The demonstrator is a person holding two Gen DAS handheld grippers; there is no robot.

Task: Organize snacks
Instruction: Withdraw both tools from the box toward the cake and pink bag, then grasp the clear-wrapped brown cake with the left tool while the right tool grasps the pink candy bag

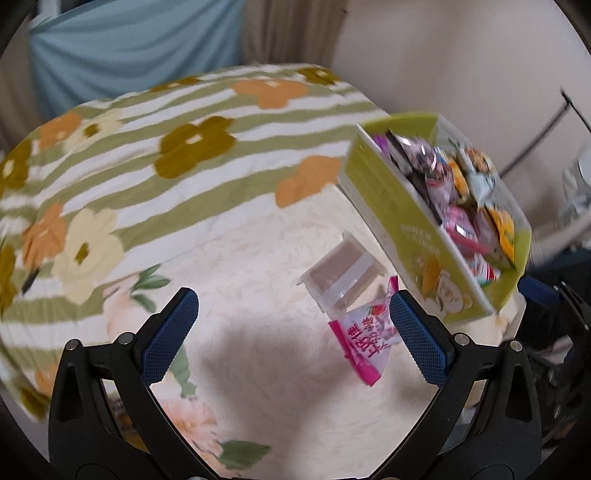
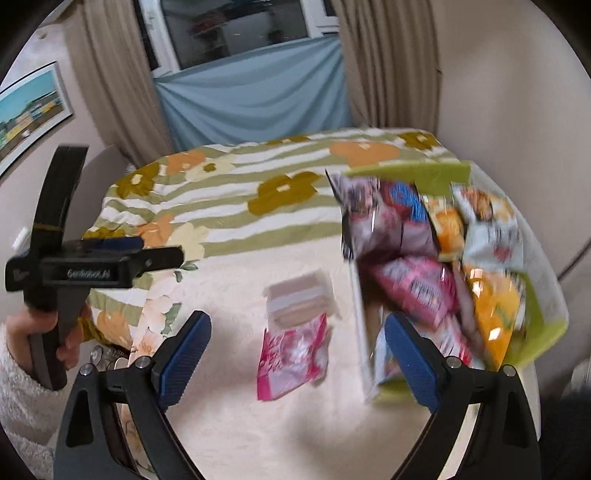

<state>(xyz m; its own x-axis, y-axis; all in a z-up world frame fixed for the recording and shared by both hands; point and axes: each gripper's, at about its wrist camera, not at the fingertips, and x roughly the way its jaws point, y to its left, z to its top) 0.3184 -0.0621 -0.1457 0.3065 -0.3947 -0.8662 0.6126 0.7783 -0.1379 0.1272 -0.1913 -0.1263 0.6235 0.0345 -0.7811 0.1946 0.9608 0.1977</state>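
One table (image 1: 258,258), covered by a cream floral cloth, with a green-striped flowered cloth (image 1: 184,155) over its far part. One green cardboard box (image 1: 406,229) stands at the table's right edge, packed with snack packets (image 1: 461,192); motion blur prevents a firm count, roughly seven or more. Two items lie loose on the cream cloth: one clear plastic snack tub (image 1: 343,277) and one pink snack packet (image 1: 365,343), touching it on the near side.

Left gripper (image 1: 291,336): jaws wide apart, empty. Right gripper (image 2: 297,358): jaws wide apart, empty, above the pink packet.

Only the right wrist view shows the left gripper from outside, the person's hand (image 2: 37,336) in a fleecy sleeve, a wall picture (image 2: 33,114) and a window (image 2: 236,29).
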